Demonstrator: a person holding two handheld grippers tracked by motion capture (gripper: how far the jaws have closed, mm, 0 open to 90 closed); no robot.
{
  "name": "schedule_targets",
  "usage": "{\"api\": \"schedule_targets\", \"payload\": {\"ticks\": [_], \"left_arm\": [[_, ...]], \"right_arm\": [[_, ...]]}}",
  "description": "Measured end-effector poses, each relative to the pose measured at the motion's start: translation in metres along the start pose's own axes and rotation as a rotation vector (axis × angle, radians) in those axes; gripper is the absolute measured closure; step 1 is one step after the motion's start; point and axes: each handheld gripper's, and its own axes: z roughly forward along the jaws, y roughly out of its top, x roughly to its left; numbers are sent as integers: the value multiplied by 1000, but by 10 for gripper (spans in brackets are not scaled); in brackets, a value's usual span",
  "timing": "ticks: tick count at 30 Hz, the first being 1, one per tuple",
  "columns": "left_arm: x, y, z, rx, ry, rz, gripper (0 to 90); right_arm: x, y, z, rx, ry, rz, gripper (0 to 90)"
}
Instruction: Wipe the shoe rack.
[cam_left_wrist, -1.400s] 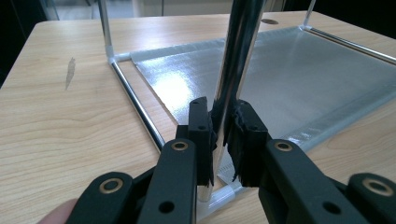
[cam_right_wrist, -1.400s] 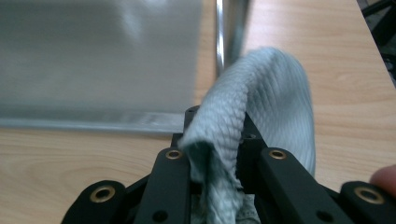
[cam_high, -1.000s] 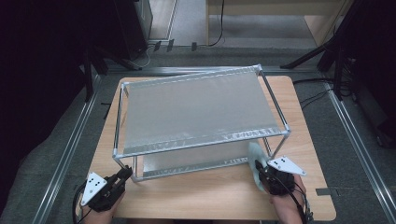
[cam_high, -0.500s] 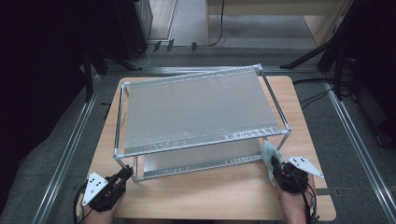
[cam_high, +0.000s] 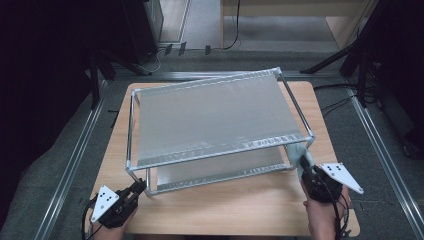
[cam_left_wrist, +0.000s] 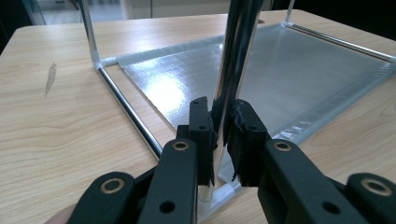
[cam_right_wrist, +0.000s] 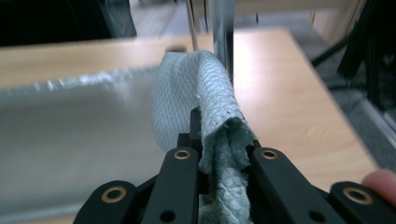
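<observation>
Right tool (cam_high: 303, 161), cloth (cam_high: 299, 151) clamped, shifted right since earlier.

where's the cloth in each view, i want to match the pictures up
High view: the cloth is low right, pinched in the right gripper at the rack's near right corner.
Left gripper view: I can't make out the cloth.
Right gripper view: the cloth is at centre, folded over the jaw tips, before a metal post.
Shared landmark: the rack's lower shelf sheet, also and.
</observation>
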Motion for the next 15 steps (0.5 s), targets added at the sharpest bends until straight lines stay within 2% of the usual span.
{"api": "schedule_targets", "payload": {"ticks": [3, 5, 6, 9, 12, 15], "left_arm": [[0, 0, 0, 1, -3, 2, 811], [0, 0, 0, 1, -3, 2, 811], [0, 0, 0, 1, -4, 1, 811], [0, 0, 0, 2, -5, 1, 811], [-1, 0, 0, 0, -6, -1, 811], [-1, 0, 0, -3, -3, -1, 811]], "right_arm": [[-2, -21, 19, 103, -14, -12, 851], [-5, -33, 30, 170, -11, 4, 852], [-5, -35, 32, 179, -8, 7, 853], [-5, -31, 29, 162, -16, 9, 853], [-4, -19, 20, 108, -19, 2, 853], [-3, -1, 5, 42, 1, 10, 853]]}}
